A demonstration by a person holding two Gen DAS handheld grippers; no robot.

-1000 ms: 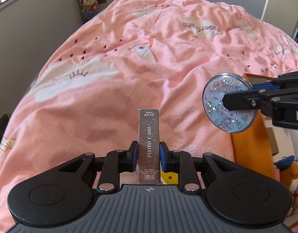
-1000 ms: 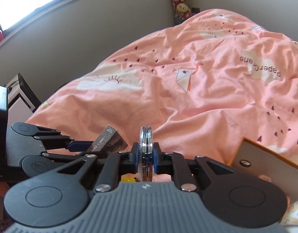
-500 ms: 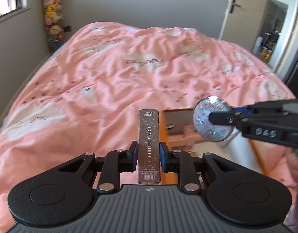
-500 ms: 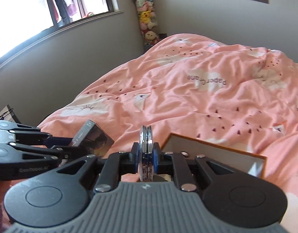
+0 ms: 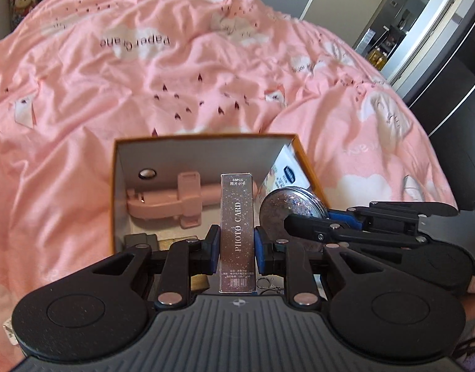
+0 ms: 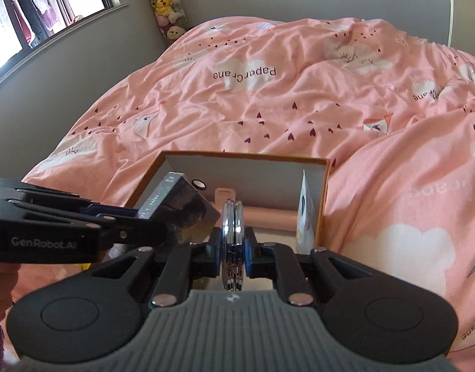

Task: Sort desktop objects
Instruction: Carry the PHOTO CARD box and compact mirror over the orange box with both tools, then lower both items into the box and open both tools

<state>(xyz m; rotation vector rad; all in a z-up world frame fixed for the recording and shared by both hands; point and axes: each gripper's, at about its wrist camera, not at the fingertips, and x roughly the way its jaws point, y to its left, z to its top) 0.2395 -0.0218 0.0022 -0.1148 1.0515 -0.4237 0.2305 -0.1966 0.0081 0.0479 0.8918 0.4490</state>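
Both loads are held over the open orange box (image 5: 308,167), which sits on the pink bedspread (image 5: 82,93). The left gripper (image 5: 236,249) is clamped on a glittery photo card pack (image 5: 237,217), gripped upright by its narrow sides. The right gripper (image 6: 233,252) is closed on a round glitter compact mirror (image 6: 233,235), pinched edge-on; in the left view the same disc (image 5: 287,204) is seen just beside the card pack, close to the box's right wall. Inside the box a pink selfie stick (image 5: 163,206) is already laid across the floor, and a white pouch (image 6: 305,217) is propped against the right wall. The step in hand is judged to be the drop-off. Next, each item would need to be lowered into bare floor space, the two grippers kept from colliding, and only then released.
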